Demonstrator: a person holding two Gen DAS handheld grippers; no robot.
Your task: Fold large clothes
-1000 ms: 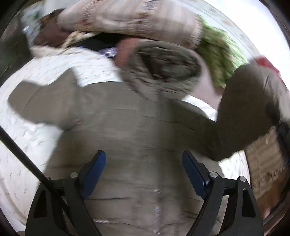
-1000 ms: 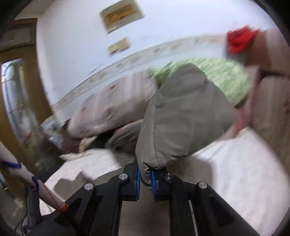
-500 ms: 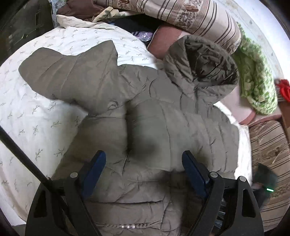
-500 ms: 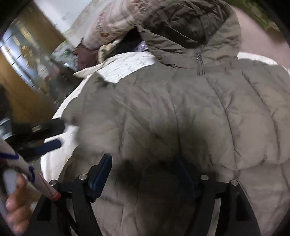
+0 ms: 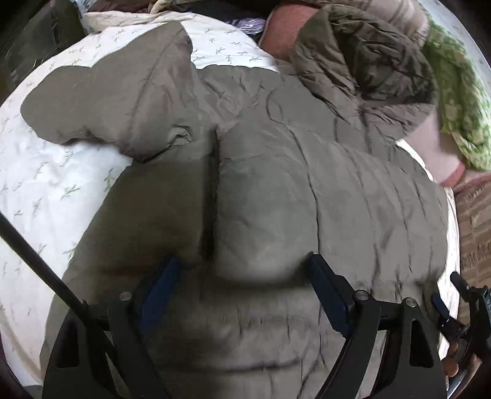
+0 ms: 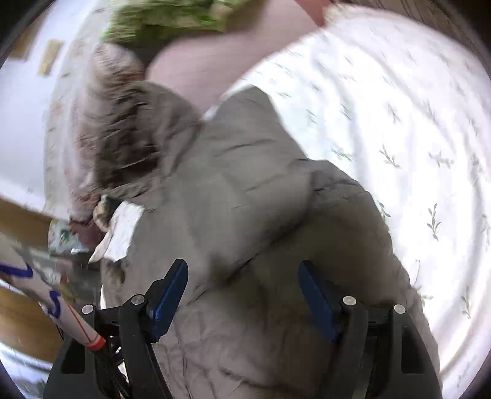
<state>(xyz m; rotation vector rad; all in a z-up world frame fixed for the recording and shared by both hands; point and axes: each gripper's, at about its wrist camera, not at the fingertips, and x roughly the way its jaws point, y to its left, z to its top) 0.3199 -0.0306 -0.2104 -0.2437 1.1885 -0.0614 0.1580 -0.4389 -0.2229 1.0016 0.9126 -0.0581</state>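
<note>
A big puffy grey-brown coat with a hood (image 5: 276,172) is lying spread out on a white bed sheet with small green leaf prints (image 5: 55,184). One sleeve is sticking out to the side, and the other is lying folded across the front. The hood is resting near a green fuzzy blanket (image 5: 457,92) and a pink pillow (image 5: 284,26).

The left gripper (image 5: 242,276) is hanging over the coat's lower part. Its blue pads (image 5: 159,285) have just been closing a little, but they are standing wide apart and pinching nothing.

The right gripper (image 6: 242,285) is also standing wide over the coat, its jaws closing a little, with nothing squeezed.

No words or labels can be read anywhere.
</note>
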